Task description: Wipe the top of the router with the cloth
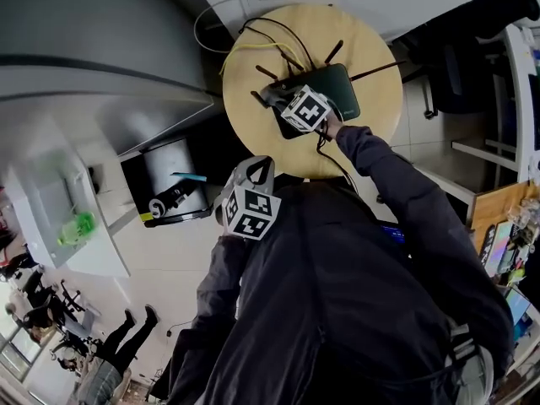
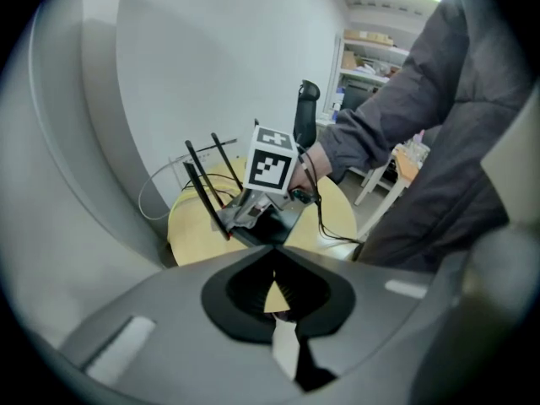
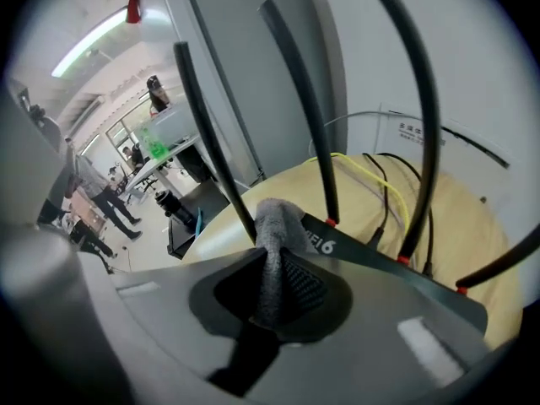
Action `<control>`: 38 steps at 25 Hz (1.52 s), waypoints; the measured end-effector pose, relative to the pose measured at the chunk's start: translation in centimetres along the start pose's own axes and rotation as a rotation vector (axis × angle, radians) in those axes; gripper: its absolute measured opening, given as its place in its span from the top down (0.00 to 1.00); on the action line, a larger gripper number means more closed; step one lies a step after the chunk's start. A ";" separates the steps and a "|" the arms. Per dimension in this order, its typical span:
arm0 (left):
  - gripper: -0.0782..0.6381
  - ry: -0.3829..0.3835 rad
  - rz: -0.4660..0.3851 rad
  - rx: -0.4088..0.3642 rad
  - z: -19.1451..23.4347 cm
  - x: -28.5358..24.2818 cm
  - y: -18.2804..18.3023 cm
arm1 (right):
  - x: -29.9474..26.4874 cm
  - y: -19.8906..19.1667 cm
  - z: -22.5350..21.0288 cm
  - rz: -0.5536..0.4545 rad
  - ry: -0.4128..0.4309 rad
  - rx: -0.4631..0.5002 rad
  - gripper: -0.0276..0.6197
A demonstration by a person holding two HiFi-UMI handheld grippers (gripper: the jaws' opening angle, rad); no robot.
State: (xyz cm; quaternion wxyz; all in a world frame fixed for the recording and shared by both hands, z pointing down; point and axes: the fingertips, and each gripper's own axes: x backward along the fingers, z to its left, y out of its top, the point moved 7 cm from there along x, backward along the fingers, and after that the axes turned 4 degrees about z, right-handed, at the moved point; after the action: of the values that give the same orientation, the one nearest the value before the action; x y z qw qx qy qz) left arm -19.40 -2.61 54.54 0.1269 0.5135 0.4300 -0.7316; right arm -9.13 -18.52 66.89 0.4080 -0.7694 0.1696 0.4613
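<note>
A black router (image 1: pixel 337 87) with several upright antennas lies on a round wooden table (image 1: pixel 375 133). My right gripper (image 1: pixel 274 99) is over the router's left end, shut on a grey cloth (image 3: pixel 274 226). In the right gripper view the cloth bulges out of the jaws (image 3: pixel 272 256) and rests at the router's (image 3: pixel 396 268) top edge, beside an antenna (image 3: pixel 215 142). My left gripper (image 1: pixel 260 171) hangs off the table's near edge, close to the person's body. Its jaws (image 2: pixel 272 250) are shut on nothing and point at the router (image 2: pixel 272 226) and the right gripper's marker cube (image 2: pixel 272 163).
A yellow cable (image 1: pixel 245 49) and black cables (image 3: pixel 384 192) trail over the table behind the router. A grey wall stands close behind the table. A low black stand (image 1: pixel 173 192) with a cylinder sits left of the table. A dark chair (image 1: pixel 460 66) is at the right.
</note>
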 end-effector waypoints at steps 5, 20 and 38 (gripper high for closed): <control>0.89 -0.011 0.005 0.011 0.1 0.2 -0.7 | -0.2 -0.2 -0.2 0.037 0.003 0.034 0.91; 0.89 -0.043 0.005 -0.068 -0.9 -1.8 2.9 | 6.1 -7.0 -8.4 0.064 -0.096 -0.110 0.91; 0.89 -0.010 0.014 -0.021 -2.4 -1.4 1.5 | 5.6 -5.9 -3.4 -0.032 -0.062 -0.134 0.91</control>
State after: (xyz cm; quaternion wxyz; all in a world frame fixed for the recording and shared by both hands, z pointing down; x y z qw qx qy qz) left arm -16.30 -1.99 54.77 0.1398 0.5114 0.4335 -0.7287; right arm -0.51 -16.91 65.77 0.3680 -0.7830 0.1130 0.4887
